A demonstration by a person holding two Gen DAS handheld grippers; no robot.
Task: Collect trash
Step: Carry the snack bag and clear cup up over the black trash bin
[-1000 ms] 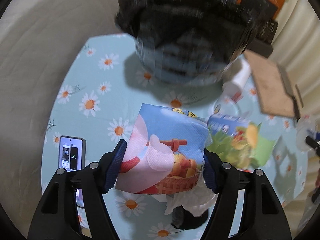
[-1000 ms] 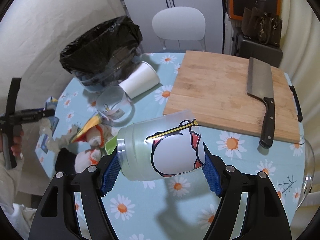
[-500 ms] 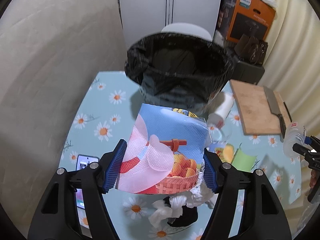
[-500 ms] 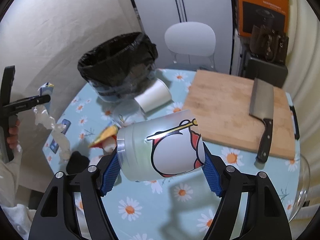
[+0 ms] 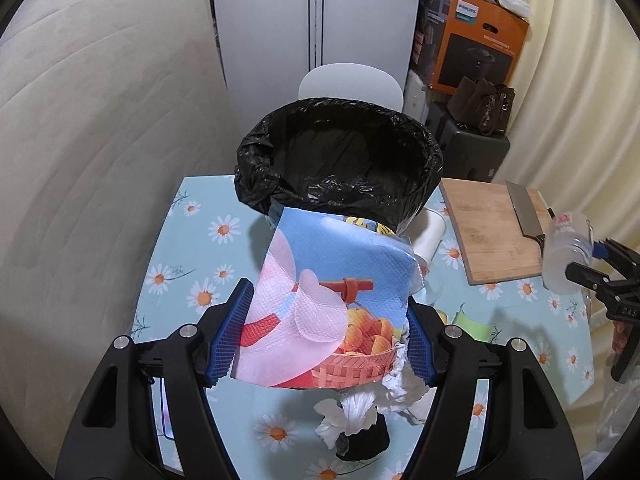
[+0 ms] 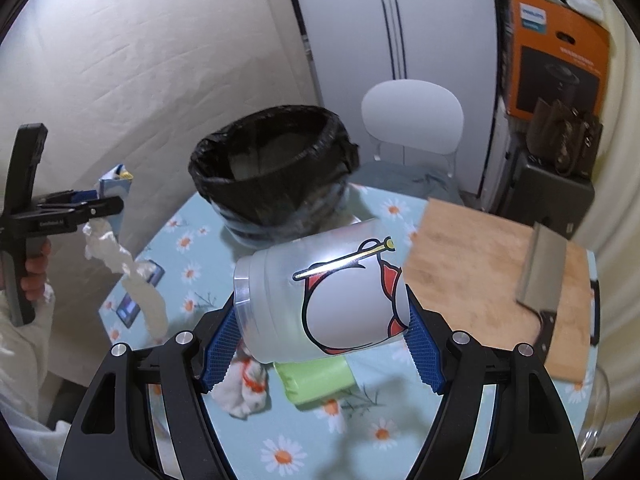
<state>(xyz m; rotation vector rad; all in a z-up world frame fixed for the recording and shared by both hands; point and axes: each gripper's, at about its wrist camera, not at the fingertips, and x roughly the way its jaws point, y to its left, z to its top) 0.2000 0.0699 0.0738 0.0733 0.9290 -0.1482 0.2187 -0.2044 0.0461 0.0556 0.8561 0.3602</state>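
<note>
My left gripper [image 5: 326,328] is shut on a colourful tissue pack [image 5: 328,292], held in the air in front of the black-lined trash bin [image 5: 340,160]; white tissue [image 5: 352,412] hangs below the pack. My right gripper [image 6: 320,328] is shut on a frosted plastic cup with a cartoon print [image 6: 324,296], lifted above the daisy tablecloth [image 6: 280,432], nearer than the bin [image 6: 272,168]. The right wrist view shows the left gripper [image 6: 76,208] at far left with its pack [image 6: 114,184] and a trailing tissue strip [image 6: 136,280]. The cup [image 5: 568,248] also appears at the right of the left wrist view.
A white paper cup [image 5: 430,236] lies by the bin. A wooden cutting board [image 6: 488,280] with a cleaver [image 6: 540,284] lies on the right. A green wrapper [image 6: 316,376] and crumpled tissue [image 6: 244,392] lie below the cup. A phone [image 6: 140,292] rests on the left, a white chair [image 6: 412,116] behind.
Both grippers have risen with their loads, so the table looks farther away. The bin's opening has come into full view. Neither grip has changed.
</note>
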